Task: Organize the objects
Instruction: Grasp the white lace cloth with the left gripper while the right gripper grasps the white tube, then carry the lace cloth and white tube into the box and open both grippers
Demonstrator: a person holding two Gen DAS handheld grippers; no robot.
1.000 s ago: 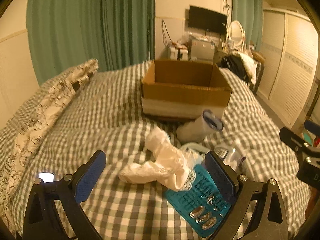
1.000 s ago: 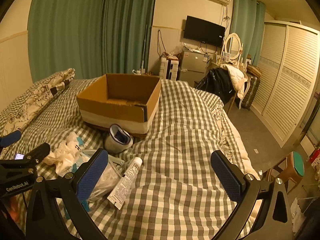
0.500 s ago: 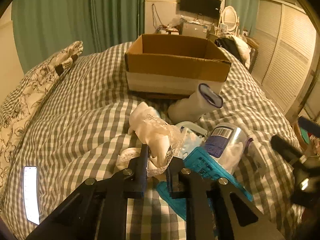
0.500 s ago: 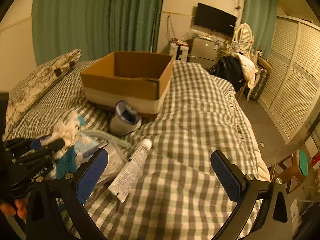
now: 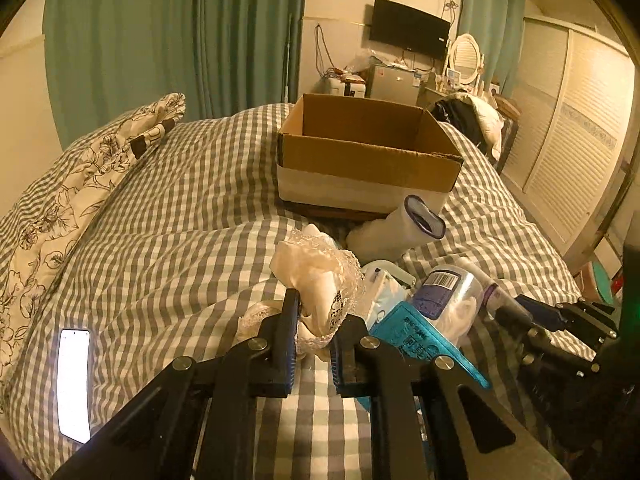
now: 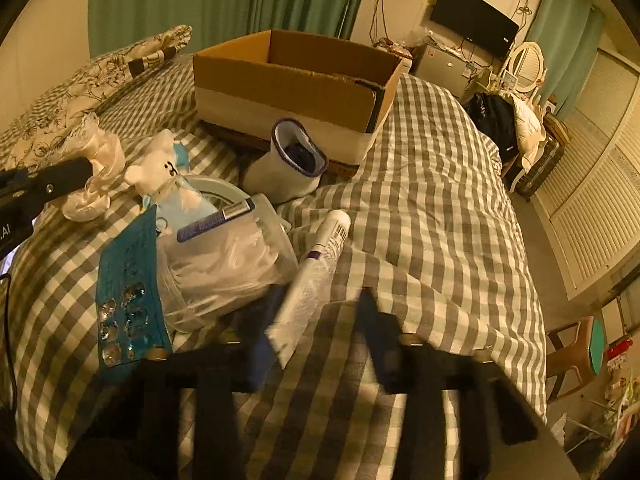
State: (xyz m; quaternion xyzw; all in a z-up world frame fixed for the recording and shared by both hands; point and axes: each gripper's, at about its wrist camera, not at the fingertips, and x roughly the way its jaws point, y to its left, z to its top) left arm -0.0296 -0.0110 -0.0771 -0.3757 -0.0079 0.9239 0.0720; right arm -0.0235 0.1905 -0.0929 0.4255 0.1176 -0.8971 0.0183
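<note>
- Left gripper [image 5: 313,332] had its jaws pinched nearly shut on the lacy white cloth [image 5: 320,280], just in front of the cardboard box [image 5: 366,156].
- Right gripper [image 6: 316,320] sat part-open around one white tube [image 6: 316,264], blurred, contact unclear.
- One box, one cloth, one tube.
- Both grippers hovered low over the bed [image 5: 180,216], pointing toward the box.

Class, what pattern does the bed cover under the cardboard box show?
The bed cover is grey-and-white check; it shows best in the right wrist view, spread around the cardboard box.
</note>
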